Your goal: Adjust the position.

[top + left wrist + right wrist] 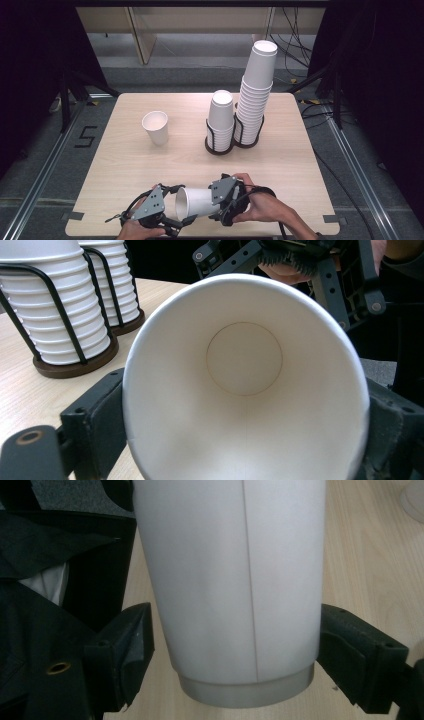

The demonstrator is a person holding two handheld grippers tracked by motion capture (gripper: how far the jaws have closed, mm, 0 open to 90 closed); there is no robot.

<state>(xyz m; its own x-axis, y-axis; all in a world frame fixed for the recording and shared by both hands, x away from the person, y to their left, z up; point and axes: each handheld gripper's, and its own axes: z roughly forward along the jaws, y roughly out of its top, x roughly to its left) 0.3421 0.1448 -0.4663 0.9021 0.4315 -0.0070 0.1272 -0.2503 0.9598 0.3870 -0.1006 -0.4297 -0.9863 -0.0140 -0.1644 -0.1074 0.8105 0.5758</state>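
Note:
A white paper cup lies on its side in the air over the table's front edge, mouth to the left. My left gripper is shut on its rim; in the left gripper view the cup opens toward the camera with a jaw pressed on each side, the left gripper around it. My right gripper sits around the cup's base. In the right gripper view the cup stands between the jaws of the right gripper, with a thin gap at the left pad.
One paper cup stands upright at the table's left middle. Two black wire holders on round bases hold stacked cups: a short stack and a tall stack at the back right. The table edge is just below the grippers.

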